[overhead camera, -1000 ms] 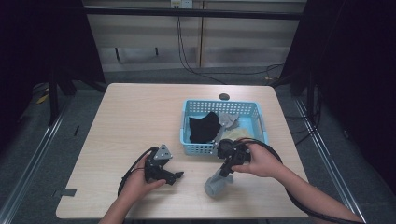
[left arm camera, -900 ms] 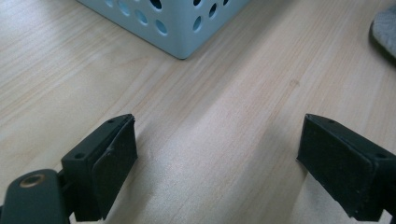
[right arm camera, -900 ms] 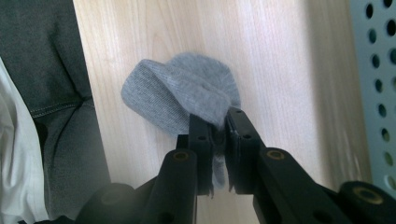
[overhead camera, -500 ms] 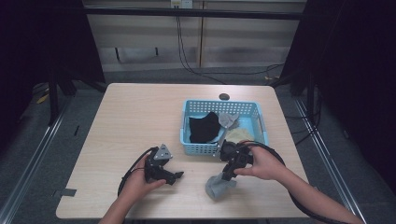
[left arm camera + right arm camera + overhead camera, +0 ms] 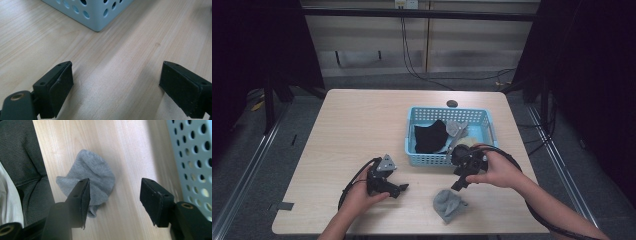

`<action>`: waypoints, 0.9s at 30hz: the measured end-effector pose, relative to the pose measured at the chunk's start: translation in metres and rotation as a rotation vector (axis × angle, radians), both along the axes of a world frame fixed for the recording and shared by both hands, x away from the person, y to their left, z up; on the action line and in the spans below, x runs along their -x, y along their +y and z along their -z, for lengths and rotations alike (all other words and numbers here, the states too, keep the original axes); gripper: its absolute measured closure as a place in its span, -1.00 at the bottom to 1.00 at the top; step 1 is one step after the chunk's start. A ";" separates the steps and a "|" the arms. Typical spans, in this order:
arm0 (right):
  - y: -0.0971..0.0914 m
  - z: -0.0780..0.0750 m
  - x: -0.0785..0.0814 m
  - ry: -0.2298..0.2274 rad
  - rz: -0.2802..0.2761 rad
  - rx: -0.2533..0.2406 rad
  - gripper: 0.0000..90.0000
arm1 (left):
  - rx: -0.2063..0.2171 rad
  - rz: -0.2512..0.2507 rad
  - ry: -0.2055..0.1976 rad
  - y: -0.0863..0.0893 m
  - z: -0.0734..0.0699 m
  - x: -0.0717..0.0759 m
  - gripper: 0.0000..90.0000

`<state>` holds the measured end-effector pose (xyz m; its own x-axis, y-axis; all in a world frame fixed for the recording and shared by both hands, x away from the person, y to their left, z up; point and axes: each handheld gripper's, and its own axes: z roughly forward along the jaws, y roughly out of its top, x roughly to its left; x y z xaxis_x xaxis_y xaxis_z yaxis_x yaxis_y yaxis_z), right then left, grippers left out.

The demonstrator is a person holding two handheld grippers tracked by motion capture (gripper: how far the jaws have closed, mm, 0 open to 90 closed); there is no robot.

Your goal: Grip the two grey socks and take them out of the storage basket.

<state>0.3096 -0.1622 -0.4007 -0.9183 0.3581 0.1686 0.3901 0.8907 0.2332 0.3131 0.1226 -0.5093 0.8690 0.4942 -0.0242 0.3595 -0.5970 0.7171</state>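
Light wooden table (image 5: 352, 125), blue basket (image 5: 484, 117) on it; dark room.

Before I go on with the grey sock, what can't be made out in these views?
- Basket contents, high view: what lies under the black garment is hidden by it.
- Grey sock, right gripper view: its near part is covered by one black jaw.
- Dark round thing behind the basket, high view: too small to identify.

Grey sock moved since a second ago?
Yes. The crumpled grey fabric sock, earlier hanging from the right hand-held gripper, now lies on the table farther from the blue plastic basket.
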 end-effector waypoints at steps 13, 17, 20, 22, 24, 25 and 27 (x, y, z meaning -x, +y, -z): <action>-0.010 -0.023 -0.034 -0.040 0.072 0.006 -0.13 | -0.002 -0.001 0.000 0.000 0.000 0.000 -0.75; -0.015 -0.024 -0.051 -0.057 0.113 0.027 -0.12 | 0.004 -0.006 0.002 0.000 0.000 0.000 -0.75; -0.020 -0.021 -0.064 -0.070 0.160 0.027 -0.10 | 0.003 -0.005 0.001 0.000 0.000 0.000 -0.75; -0.024 -0.017 -0.072 -0.078 0.186 0.027 -0.08 | 0.004 -0.006 0.001 0.000 0.000 0.000 -0.75; -0.026 -0.015 -0.079 -0.085 0.211 0.023 -0.07 | 0.004 -0.006 0.001 0.000 0.000 0.000 -0.75; -0.027 -0.013 -0.082 -0.093 0.223 0.024 -0.07 | 0.005 -0.006 0.000 0.000 0.000 0.000 -0.75; -0.028 -0.010 -0.089 -0.112 0.236 0.032 -0.06 | 0.005 -0.006 0.000 0.000 0.000 0.000 -0.75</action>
<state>0.3982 -0.1902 -0.3902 -0.8213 0.5678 0.0554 0.5610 0.7861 0.2597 0.3128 0.1221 -0.5094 0.8661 0.4991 -0.0270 0.3631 -0.5912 0.7201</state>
